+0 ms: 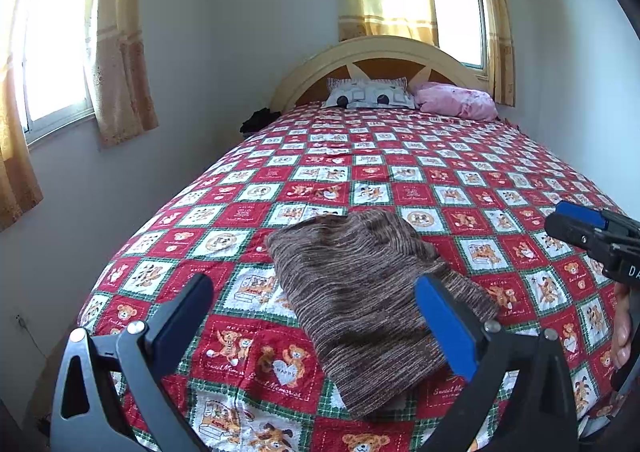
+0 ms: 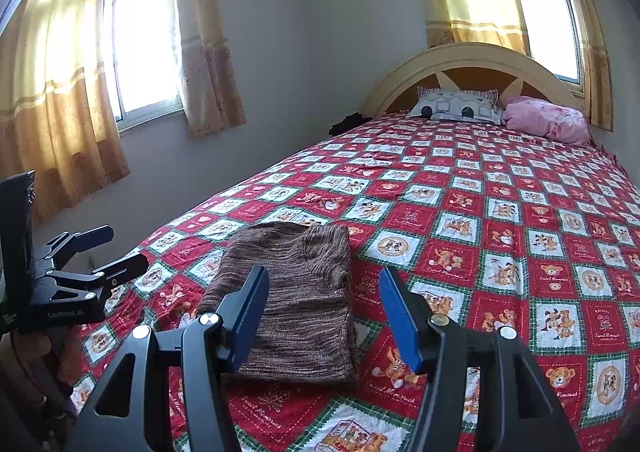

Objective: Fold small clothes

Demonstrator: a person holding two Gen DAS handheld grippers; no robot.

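A brown striped knit garment (image 1: 360, 292) lies folded into a compact rectangle on the red patchwork bedspread (image 1: 460, 171), near the foot of the bed. It also shows in the right wrist view (image 2: 304, 304). My left gripper (image 1: 316, 316) is open and empty, held above the near end of the garment. It appears at the left edge of the right wrist view (image 2: 120, 248). My right gripper (image 2: 324, 312) is open and empty, just above the garment's right edge. It shows at the right edge of the left wrist view (image 1: 576, 223).
A grey patterned pillow (image 1: 370, 95) and a pink pillow (image 1: 456, 99) lie by the wooden headboard (image 1: 376, 47). A dark heap (image 1: 260, 119) sits beside the bed's far left corner. Curtained windows (image 2: 136, 43) flank the bed; wall and floor lie to the left.
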